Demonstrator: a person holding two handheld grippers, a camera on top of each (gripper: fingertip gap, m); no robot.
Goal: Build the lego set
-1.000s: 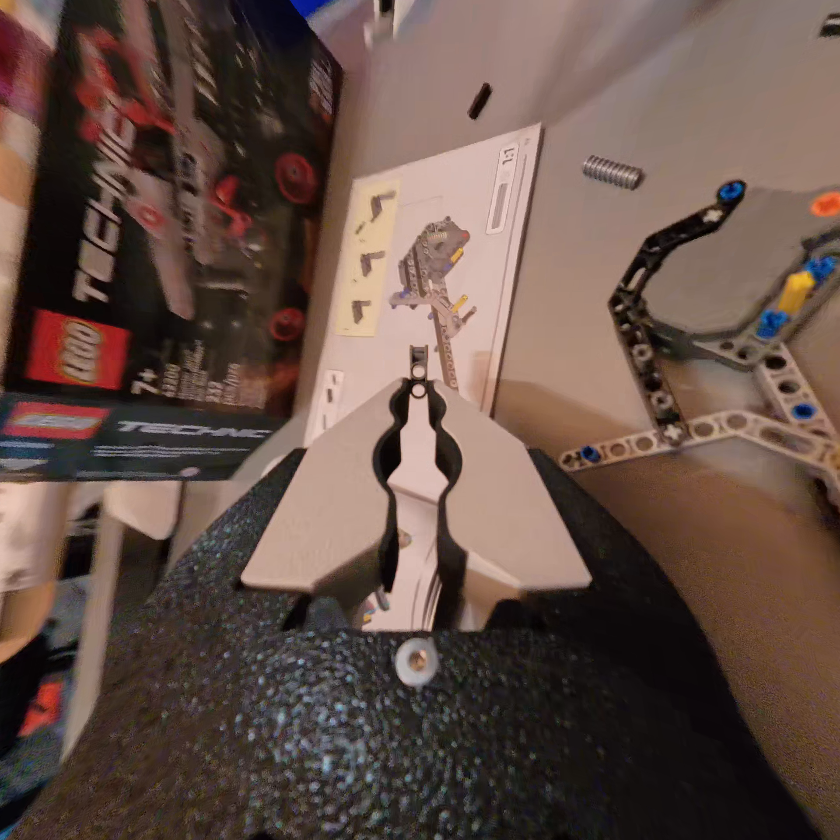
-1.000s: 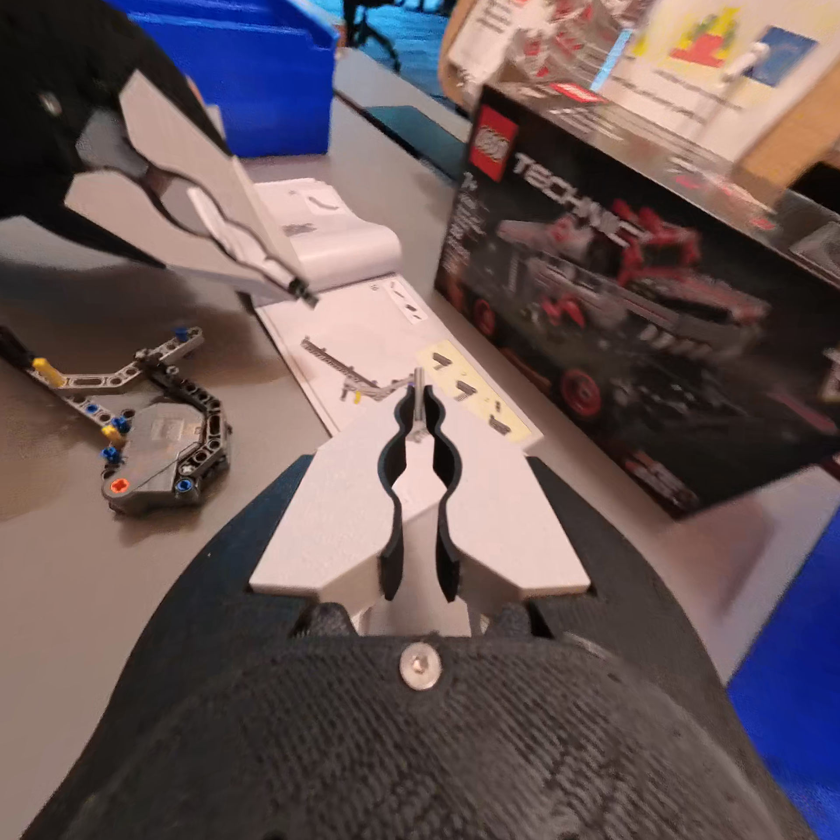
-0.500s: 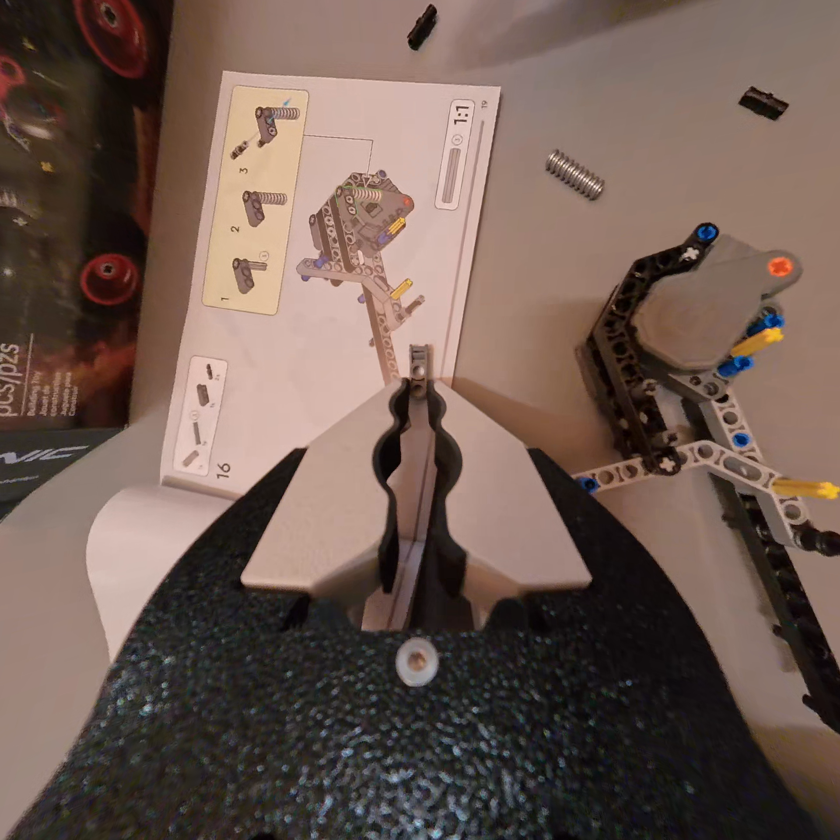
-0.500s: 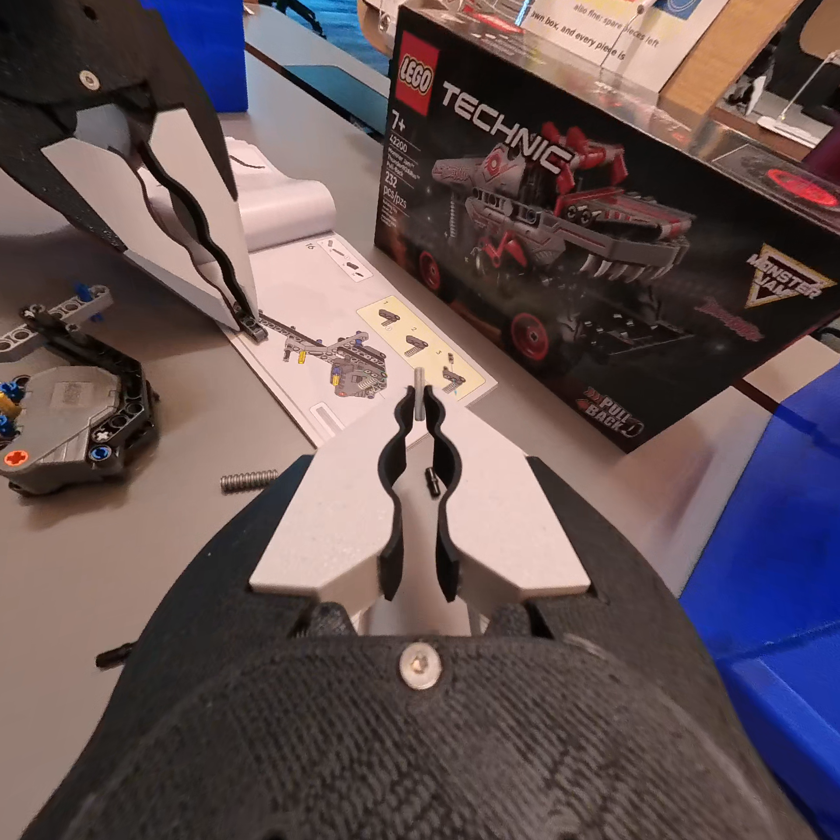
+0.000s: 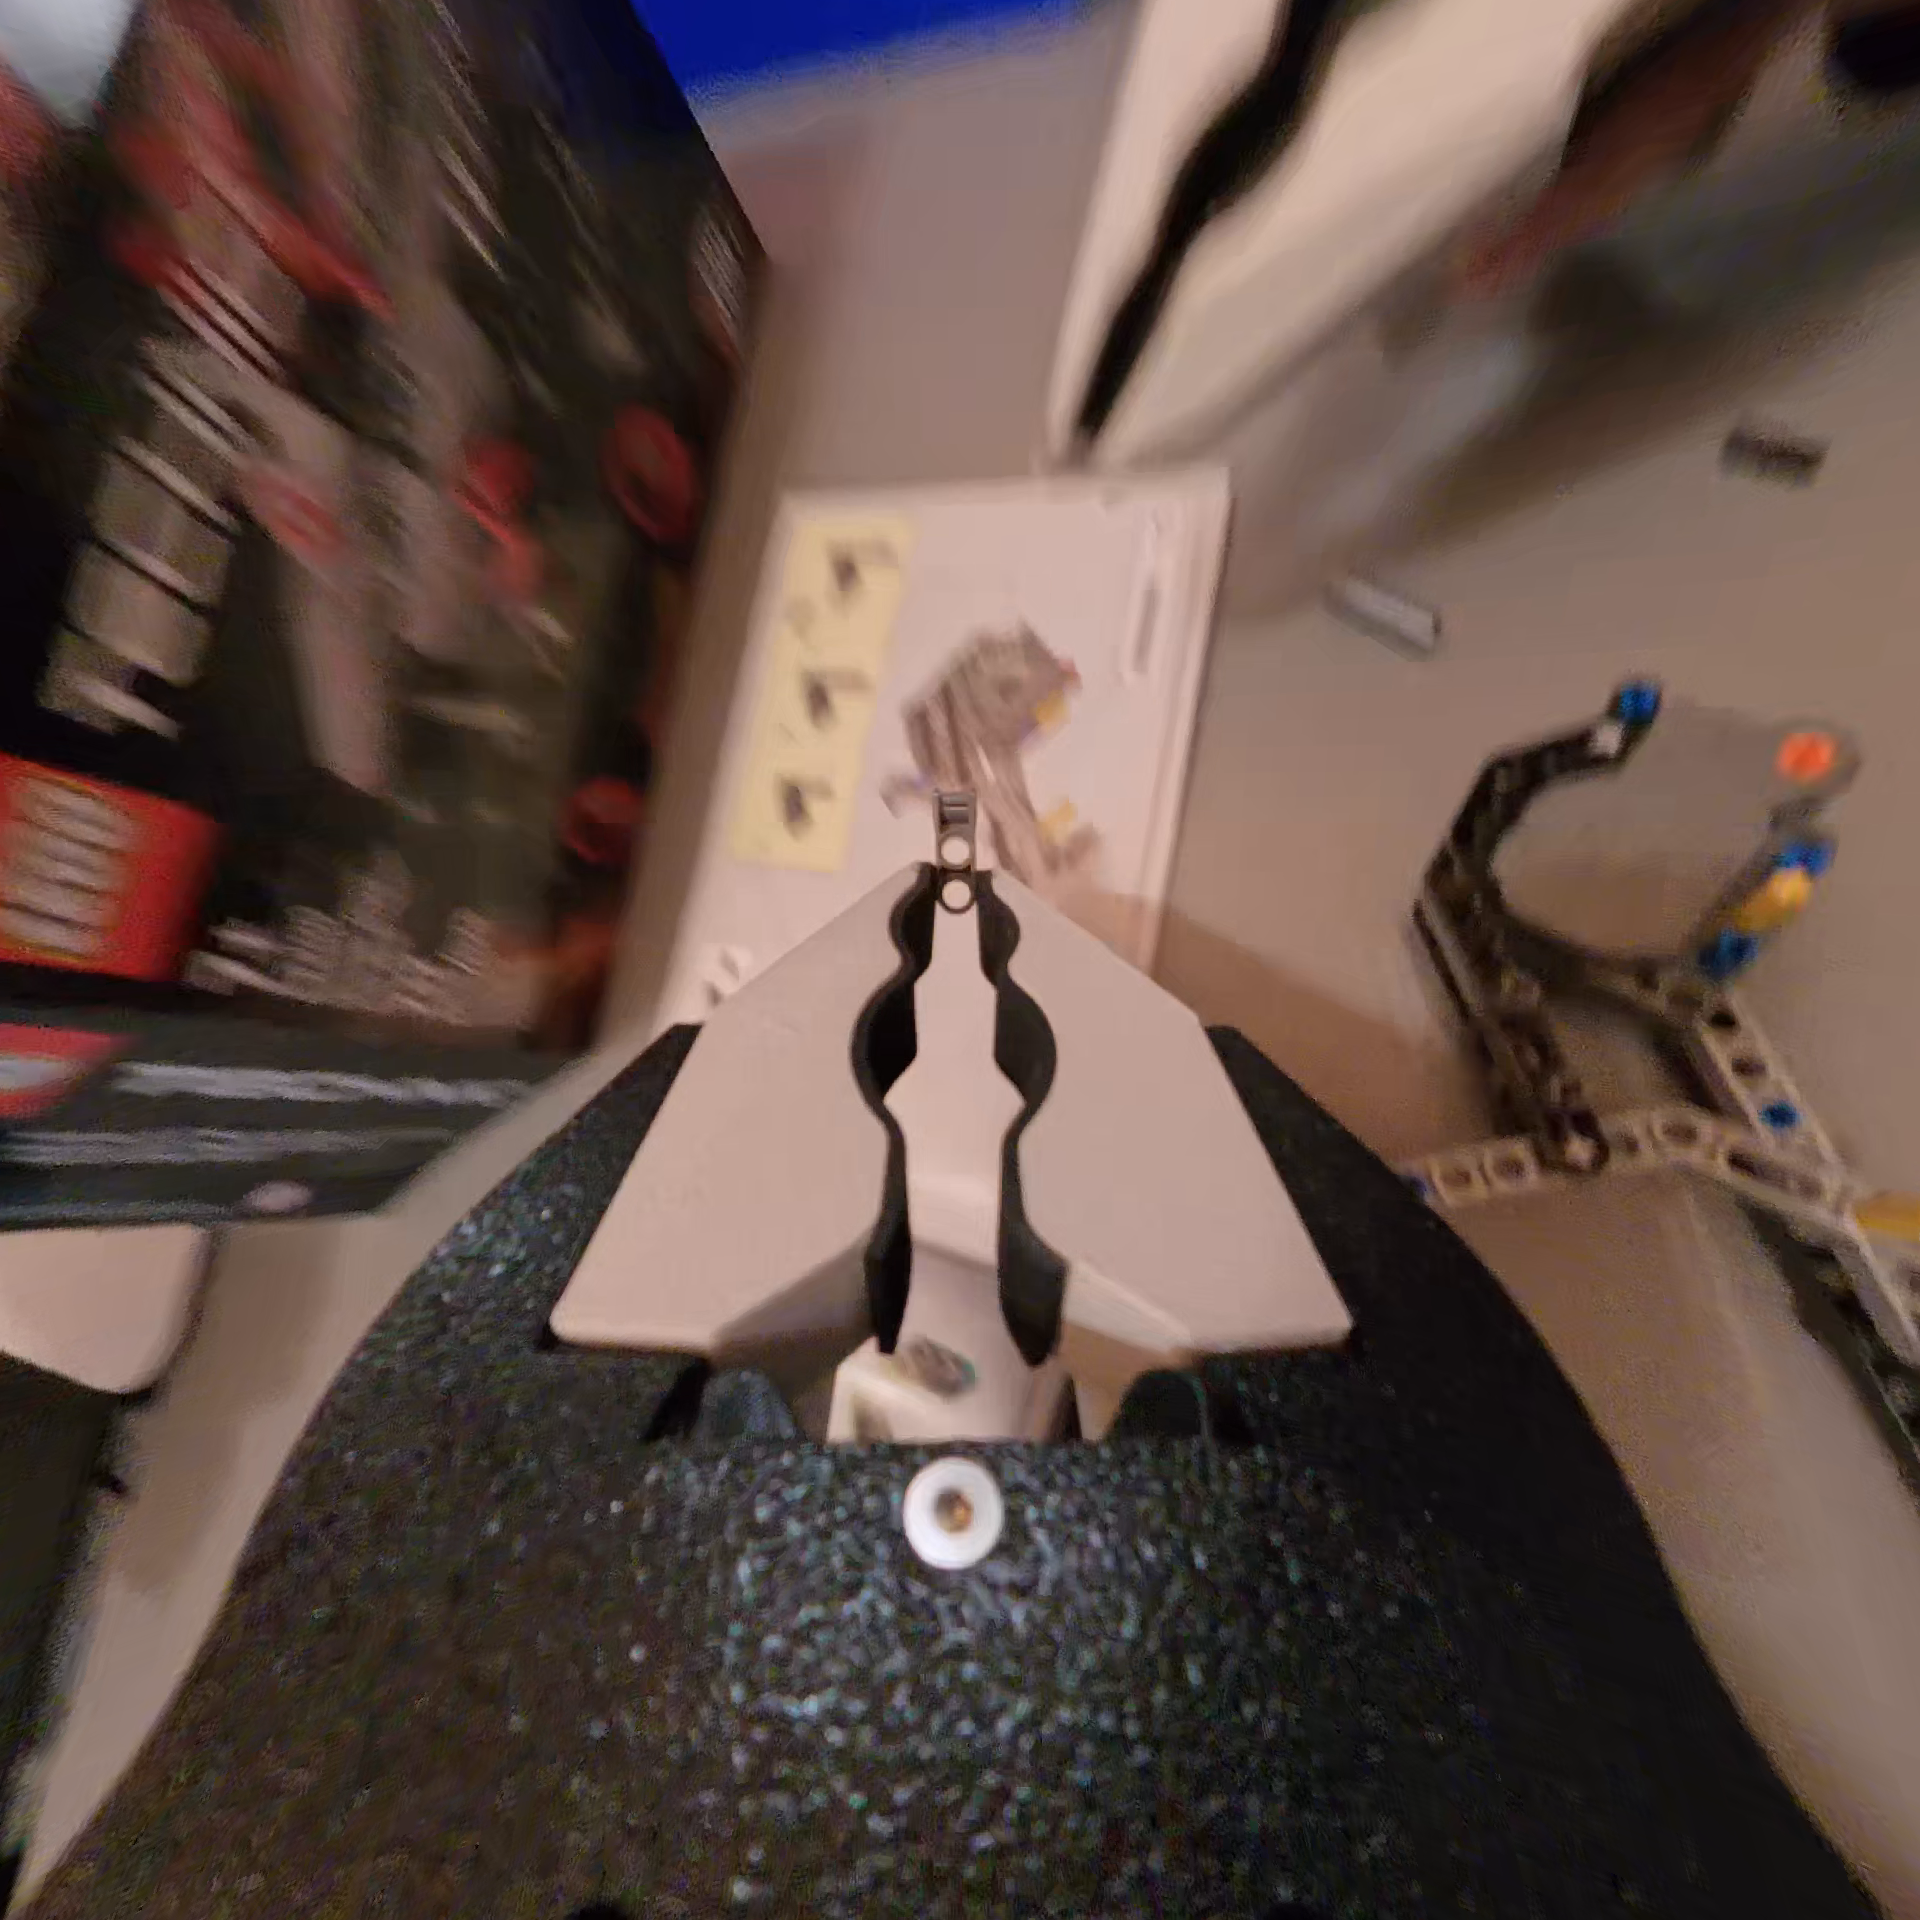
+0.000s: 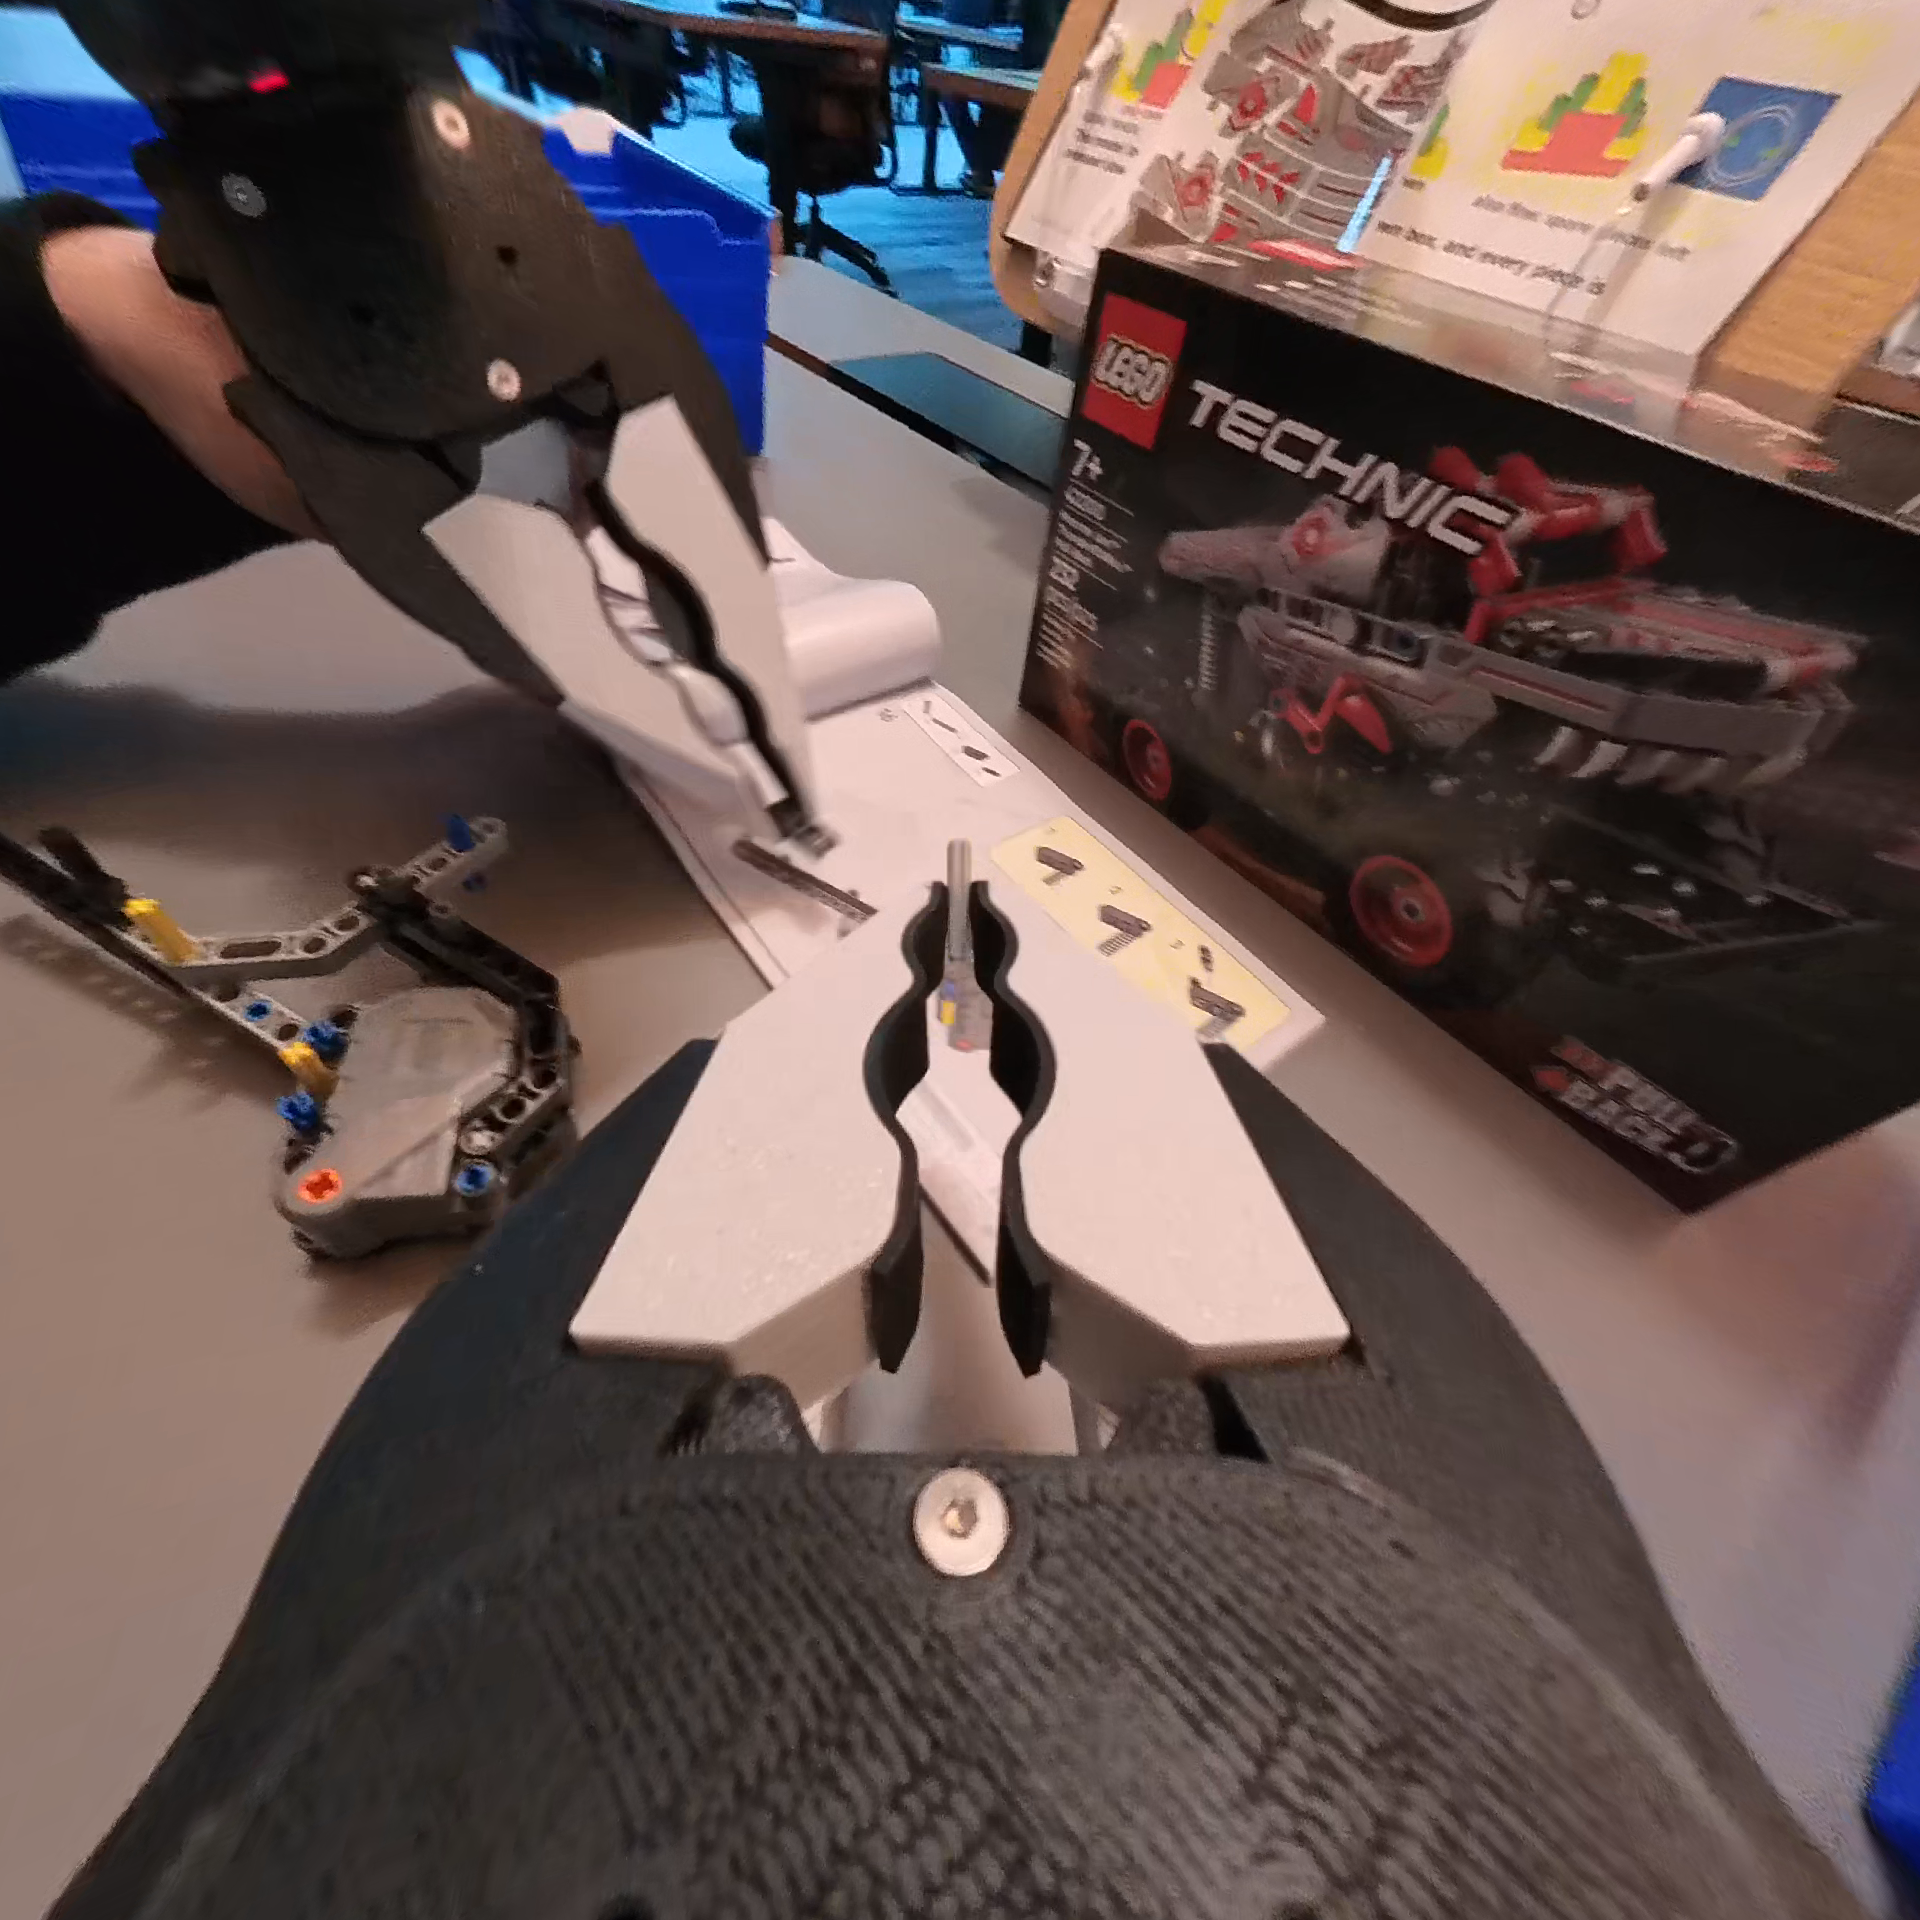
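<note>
Left gripper (image 5: 957, 888): fingertips pressed together on a small dark grey connector (image 5: 956, 840) with round holes; the piece sticks out past the tips. Held in the air above the instruction booklet (image 5: 1122, 665).
Right gripper (image 6: 958, 914): tips clamped on a thin light grey axle (image 6: 957, 883) that points forward beyond them. Raised over the near edge of the booklet (image 6: 935, 800).
Left gripper, far view (image 6: 800, 821): seen from the right wrist camera, slanting down to the open page, connector at its tip, gripped by a person's hand (image 6: 135, 343).
Partial assembly (image 6: 405, 1091): lying on the grey table (image 6: 208, 1455), to the left of the booklet; a grey motor-like block framed by black beams, light grey beams reaching off, blue and yellow pins, an orange cross-hole.
Partial assembly, left wrist view (image 5: 1621, 956): to the right of the booklet, blurred.
Set box (image 6: 1507, 727): upright on the table just beyond the booklet, dark, with a red and grey truck pictured.
Loose parts: a small dark piece (image 5: 1771, 449) and a pale one (image 5: 1387, 613) on the table past the assembly; too blurred to tell their kind.
Blue bin (image 6: 665, 239): at the table's far side.
</note>
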